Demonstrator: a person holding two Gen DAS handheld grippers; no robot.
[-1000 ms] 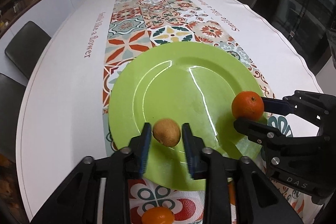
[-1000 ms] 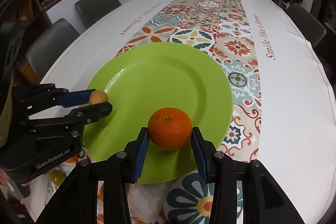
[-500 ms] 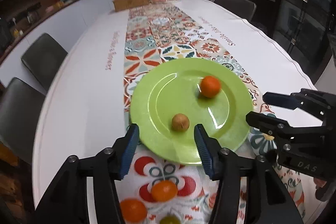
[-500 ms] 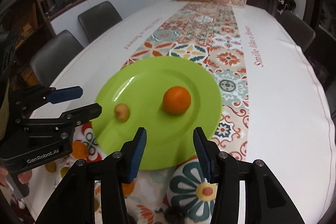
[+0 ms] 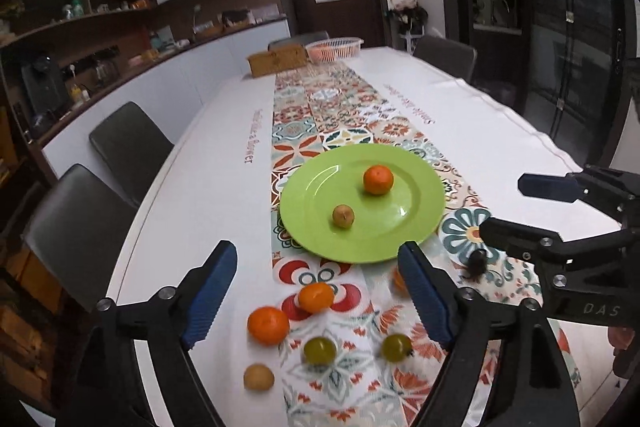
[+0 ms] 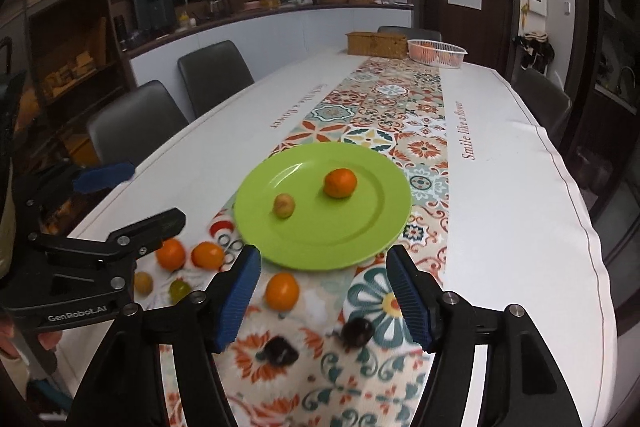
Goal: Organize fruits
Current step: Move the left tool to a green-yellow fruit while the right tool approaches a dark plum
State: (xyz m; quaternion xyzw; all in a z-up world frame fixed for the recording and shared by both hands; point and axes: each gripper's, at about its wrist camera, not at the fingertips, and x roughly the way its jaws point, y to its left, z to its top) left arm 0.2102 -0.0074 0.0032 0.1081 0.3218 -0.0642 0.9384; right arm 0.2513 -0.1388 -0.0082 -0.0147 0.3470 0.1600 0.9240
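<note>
Fruits lie partly on the green plate [image 5: 416, 227], an orange [image 5: 378, 179] and a small brown fruit [image 5: 343, 215], with more loose on the bench [image 5: 192, 203] nearer the claws. Round, light and likely prone to rolling, each should be pinched across its widest middle. Left claw [image 5: 320, 295] and right claw [image 6: 326, 297] are both spread wide, holding nothing.

**A:** How many plates?

**B:** One green plate [image 5: 400, 235].

**A:** And on it?

**B:** Two fruits: one orange [image 5: 378, 179] at the plate's 1 o'clock and one small brown fruit [image 5: 343, 215] near its middle.

**A:** And on the cloth?

**B:** Eight, all from the plate's 4 to 7 o'clock: three loose oranges [image 6: 282, 291], two yellow-green fruits [image 5: 319, 350], two dark fruits [image 6: 356, 333] and one more brown fruit [image 5: 259, 377].

**A:** Totals?

**B:** Four oranges, two brown, two yellow-green, two dark.
</note>
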